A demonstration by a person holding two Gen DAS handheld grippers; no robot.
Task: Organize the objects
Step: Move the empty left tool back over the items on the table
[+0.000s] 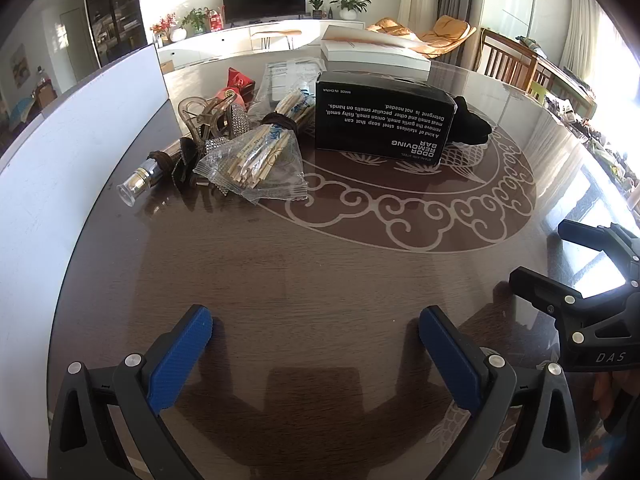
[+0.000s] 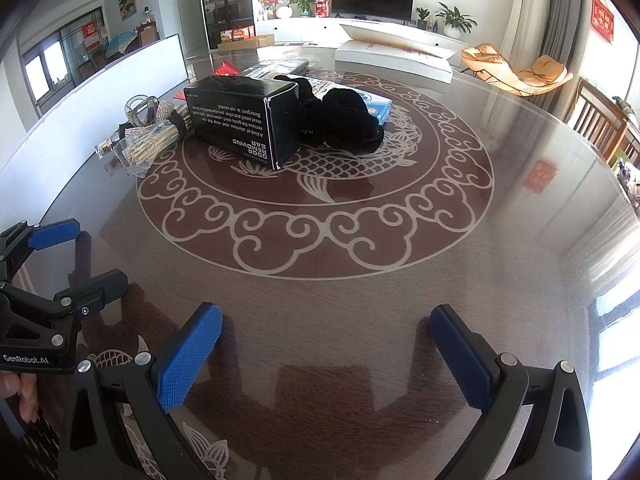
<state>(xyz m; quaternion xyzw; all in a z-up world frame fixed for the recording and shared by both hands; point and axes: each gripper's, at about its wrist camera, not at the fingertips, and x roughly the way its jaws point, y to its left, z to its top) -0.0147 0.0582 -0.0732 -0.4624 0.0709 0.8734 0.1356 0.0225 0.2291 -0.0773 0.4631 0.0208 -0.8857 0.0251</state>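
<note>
A black odor-removing-bar box (image 1: 384, 118) (image 2: 246, 120) stands mid-table. Beside it on the left lie bagged toothpicks (image 1: 256, 162) (image 2: 148, 146), a small glass bottle (image 1: 144, 178) (image 2: 105, 146), a clear hair claw (image 1: 200, 114) (image 2: 140, 110) and rhinestone clips (image 1: 236, 120). A black cloth item (image 2: 346, 120) (image 1: 470, 122) lies right of the box. My left gripper (image 1: 316, 320) is open over bare table, well short of the pile. My right gripper (image 2: 326, 316) is open too, nothing between its fingers. Each gripper shows in the other's view: right (image 1: 536, 254), left (image 2: 96, 250).
A round dark glass-topped table (image 2: 360, 300) with a fish motif. A white upright panel (image 1: 80, 140) (image 2: 120, 84) lines its left edge. A white flat box (image 1: 372, 50) (image 2: 396, 58), papers and a red packet (image 1: 238, 78) sit at the back. Wooden chairs (image 2: 600, 128) stand right.
</note>
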